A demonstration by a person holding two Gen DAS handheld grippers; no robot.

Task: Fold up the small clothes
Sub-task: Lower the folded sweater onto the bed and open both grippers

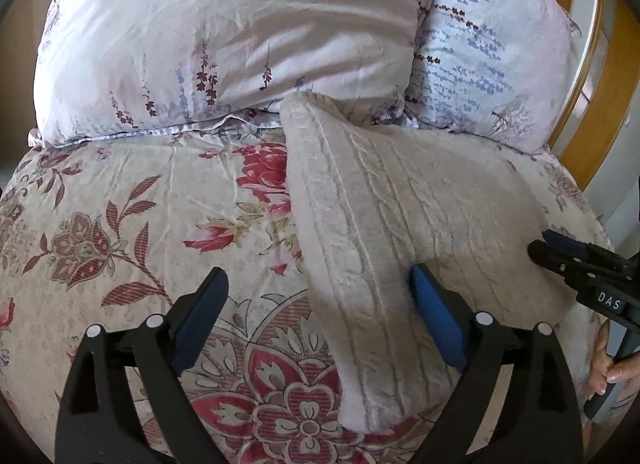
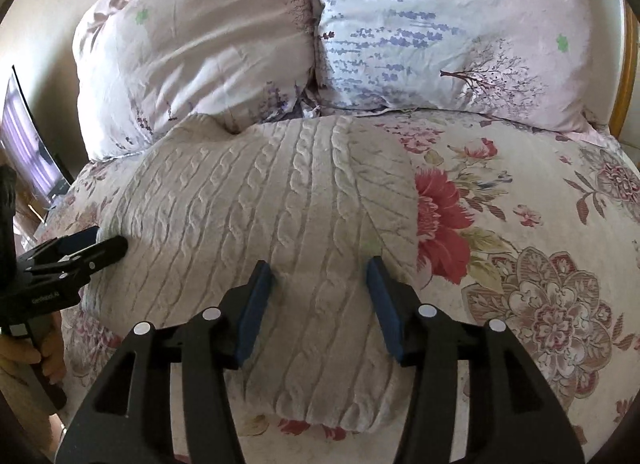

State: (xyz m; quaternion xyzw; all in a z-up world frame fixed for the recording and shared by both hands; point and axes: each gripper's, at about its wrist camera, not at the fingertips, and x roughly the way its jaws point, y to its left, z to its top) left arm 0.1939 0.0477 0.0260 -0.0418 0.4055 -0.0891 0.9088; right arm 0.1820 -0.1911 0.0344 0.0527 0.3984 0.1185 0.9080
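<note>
A cream cable-knit sweater (image 1: 408,232) lies folded on the floral bedspread (image 1: 120,223); it also shows in the right wrist view (image 2: 260,199). My left gripper (image 1: 320,284) is open, its jaws straddling the sweater's left folded edge, empty. It shows from the side at the left of the right wrist view (image 2: 108,248), by the sweater's left edge. My right gripper (image 2: 320,280) is open over the sweater's near right part, empty. It shows at the right of the left wrist view (image 1: 548,248), at the sweater's right edge.
Two floral pillows, pinkish (image 1: 224,43) and pale blue (image 1: 492,55), lean behind the sweater; they also show in the right wrist view (image 2: 192,51) (image 2: 460,23). A wooden headboard (image 1: 592,103) is at the right. A screen (image 2: 28,143) stands at the left.
</note>
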